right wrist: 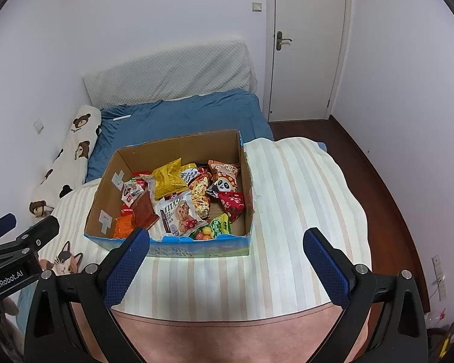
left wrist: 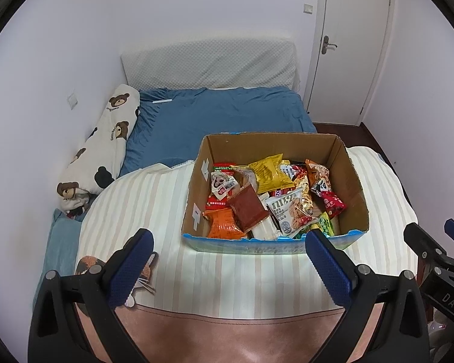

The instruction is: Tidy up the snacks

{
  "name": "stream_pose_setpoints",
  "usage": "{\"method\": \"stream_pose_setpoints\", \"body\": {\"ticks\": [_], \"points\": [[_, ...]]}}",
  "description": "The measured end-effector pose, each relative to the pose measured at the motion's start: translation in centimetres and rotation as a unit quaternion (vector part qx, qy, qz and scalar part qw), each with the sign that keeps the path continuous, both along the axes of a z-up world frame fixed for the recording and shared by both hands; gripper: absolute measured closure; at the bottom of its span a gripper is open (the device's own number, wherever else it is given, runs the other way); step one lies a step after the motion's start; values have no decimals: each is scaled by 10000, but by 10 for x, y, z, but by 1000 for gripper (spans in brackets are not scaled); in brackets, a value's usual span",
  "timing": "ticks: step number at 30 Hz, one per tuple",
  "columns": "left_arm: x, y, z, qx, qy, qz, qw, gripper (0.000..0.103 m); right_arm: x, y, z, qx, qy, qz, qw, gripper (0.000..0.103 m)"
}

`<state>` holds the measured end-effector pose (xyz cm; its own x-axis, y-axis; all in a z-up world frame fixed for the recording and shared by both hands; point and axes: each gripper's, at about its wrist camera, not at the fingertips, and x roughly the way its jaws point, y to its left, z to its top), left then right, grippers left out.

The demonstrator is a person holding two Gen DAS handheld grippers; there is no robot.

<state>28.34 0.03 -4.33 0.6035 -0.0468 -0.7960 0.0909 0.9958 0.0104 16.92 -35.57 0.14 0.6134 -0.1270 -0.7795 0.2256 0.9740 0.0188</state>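
Two blue-padded black grippers, left gripper (left wrist: pixel 228 261) and right gripper (right wrist: pixel 227 260), hover spread wide and empty, short of the open brown cardboard box (left wrist: pixel 352 181) on the cream striped cloth (left wrist: pixel 166 242). Mixed foil snack packets (left wrist: pixel 269 196) lie jumbled inside it, none on the cloth: fits unsorted or already gathered. Bare cloth flanks the box; its walls stand high.

a round tabletop (left wrist: pixel 257 329) is wearing a cream striped cloth (left wrist: pixel 227 278), brown surface showing along the near edge. an open cardboard box (left wrist: pixel 352 187) of snack packets is sitting directly on the cloth, toward the far side.
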Motion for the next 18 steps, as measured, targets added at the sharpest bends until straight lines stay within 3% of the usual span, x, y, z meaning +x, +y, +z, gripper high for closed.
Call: {"method": "stream_pose_setpoints", "body": {"ticks": [18], "points": [[-2,-3,1,0,28,-91,10000,0,-3,0,4,22,-26,0,10000,0]]}}
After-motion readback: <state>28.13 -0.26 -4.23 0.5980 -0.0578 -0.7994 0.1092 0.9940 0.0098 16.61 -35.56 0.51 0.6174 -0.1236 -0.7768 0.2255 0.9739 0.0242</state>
